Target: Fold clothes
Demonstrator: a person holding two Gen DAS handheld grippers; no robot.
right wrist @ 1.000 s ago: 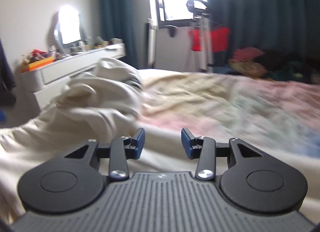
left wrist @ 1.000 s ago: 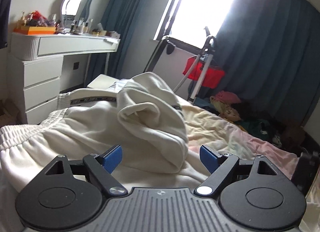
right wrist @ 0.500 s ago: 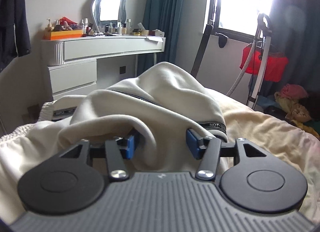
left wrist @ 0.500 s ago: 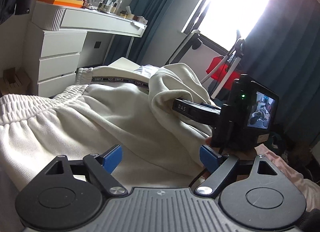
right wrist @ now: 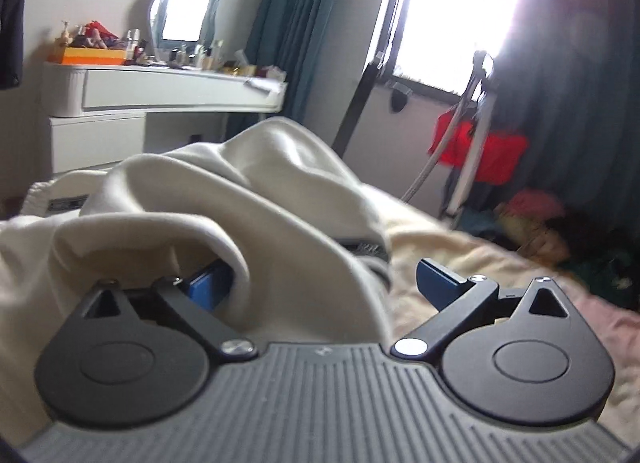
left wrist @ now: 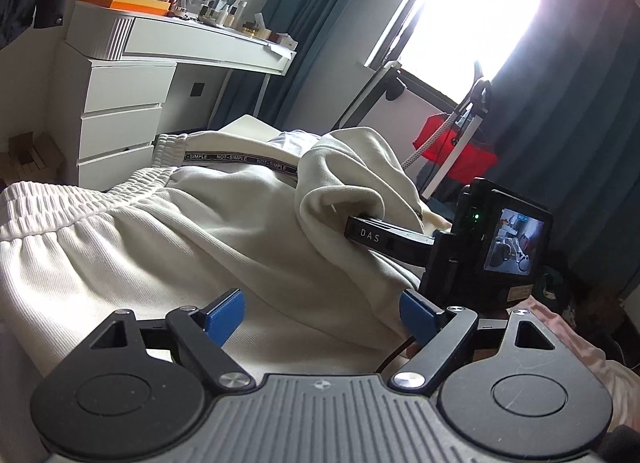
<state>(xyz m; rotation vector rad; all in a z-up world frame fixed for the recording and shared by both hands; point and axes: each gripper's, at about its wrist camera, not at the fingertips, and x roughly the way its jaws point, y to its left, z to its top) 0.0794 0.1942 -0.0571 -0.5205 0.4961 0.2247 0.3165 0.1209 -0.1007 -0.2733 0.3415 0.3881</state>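
A cream garment (left wrist: 208, 223) with a ribbed elastic waistband and a black "NOT-SIMPLE" tape lies bunched on the bed. My left gripper (left wrist: 322, 315) hovers open just above its near part, with nothing between its blue pads. In the left wrist view, the right tool's dark finger (left wrist: 374, 237), marked DAS, is pushed into a raised fold of the cloth. My right gripper (right wrist: 322, 283) is open wide. A fold of the cream garment (right wrist: 280, 199) lies between its fingers and drapes over the left pad. The right pad is bare above the sheet.
A pale yellow and pink bed sheet (right wrist: 460, 255) lies under the clothes. A white dressing table (left wrist: 132, 75) with drawers, a mirror and bottles stands at the left. At the right are a red bag on a stand (left wrist: 456, 151), dark curtains and heaped clothes (right wrist: 532, 215).
My right gripper has opened wider and pushed further around the raised fold. The left gripper has shifted slightly and stays open.
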